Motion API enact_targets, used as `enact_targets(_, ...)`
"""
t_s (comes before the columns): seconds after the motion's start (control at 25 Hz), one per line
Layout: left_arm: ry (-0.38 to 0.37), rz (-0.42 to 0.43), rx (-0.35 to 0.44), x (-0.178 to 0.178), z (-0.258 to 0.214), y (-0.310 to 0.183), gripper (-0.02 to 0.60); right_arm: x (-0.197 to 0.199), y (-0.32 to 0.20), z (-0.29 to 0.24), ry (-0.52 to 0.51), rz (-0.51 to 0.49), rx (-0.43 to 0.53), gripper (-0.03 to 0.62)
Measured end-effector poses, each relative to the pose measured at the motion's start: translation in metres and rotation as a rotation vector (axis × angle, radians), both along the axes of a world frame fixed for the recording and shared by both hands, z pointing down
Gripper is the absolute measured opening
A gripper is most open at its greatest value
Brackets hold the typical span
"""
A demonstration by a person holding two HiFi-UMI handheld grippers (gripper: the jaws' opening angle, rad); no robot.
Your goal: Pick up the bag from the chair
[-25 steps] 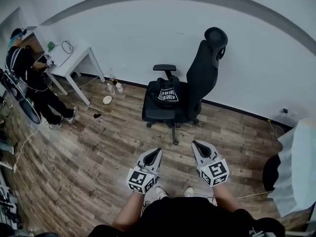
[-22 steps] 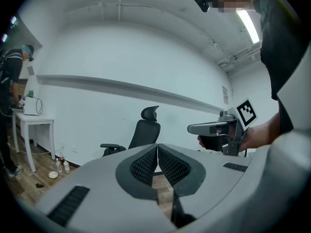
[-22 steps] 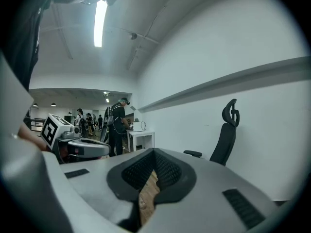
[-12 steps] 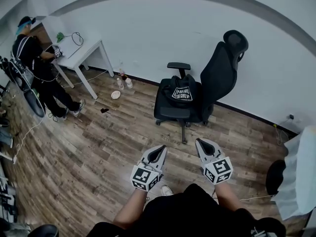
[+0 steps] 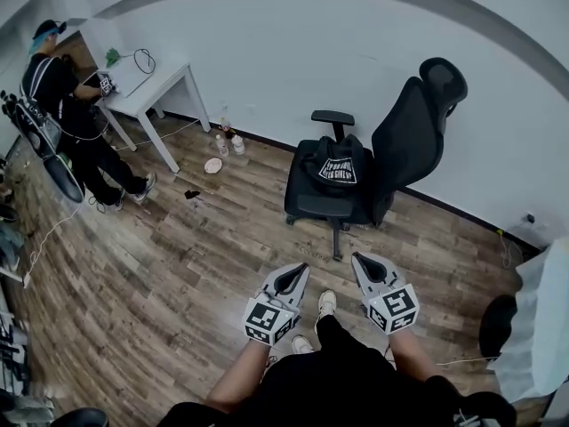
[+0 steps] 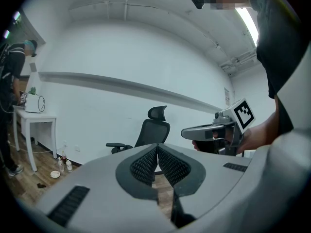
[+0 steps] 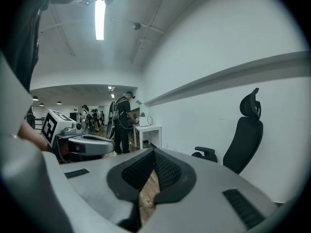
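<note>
A black bag [image 5: 336, 168] with a white print sits on the seat of a black office chair [image 5: 400, 145] by the white wall. My left gripper [image 5: 297, 270] and right gripper [image 5: 360, 259] are held side by side low in the head view, well short of the chair, both shut on nothing. In the left gripper view the left gripper [image 6: 157, 148] has its jaws closed together, with the chair [image 6: 151, 128] beyond and the right gripper [image 6: 214, 130] at the right. In the right gripper view the right gripper [image 7: 154, 155] is closed too, and the chair [image 7: 245, 135] stands to the right. Neither gripper view shows the bag.
A white table [image 5: 147, 83] stands at the far left with a person [image 5: 62, 96] at it. Bottles [image 5: 228, 140] and a small plate [image 5: 212, 165] lie on the wood floor by the wall. A white-draped object [image 5: 538, 318] and a dark round thing [image 5: 498, 323] are at the right.
The view has moved closer to the chair, and a foot has stepped forward between the grippers. Both grippers stay shut and side by side.
</note>
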State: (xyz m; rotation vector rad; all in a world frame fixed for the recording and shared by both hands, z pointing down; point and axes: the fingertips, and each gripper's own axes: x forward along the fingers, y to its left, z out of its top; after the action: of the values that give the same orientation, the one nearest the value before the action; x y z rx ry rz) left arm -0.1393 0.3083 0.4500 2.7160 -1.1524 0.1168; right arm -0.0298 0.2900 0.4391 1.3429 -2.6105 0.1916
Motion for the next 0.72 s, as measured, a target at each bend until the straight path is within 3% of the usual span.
enact_targets(0.36,-0.013,-0.022,-0.046,-0.004,0.009,-0.067,0.023,0.004,-0.072,0.0,-0.042,0.008,0.006,0.02)
enact_targets(0.72,-0.054,-0.033,-0.07,0.008,0.015,-0.148,0.023,0.036,-0.157,-0.002,-0.08,0.047,0.039,0.02)
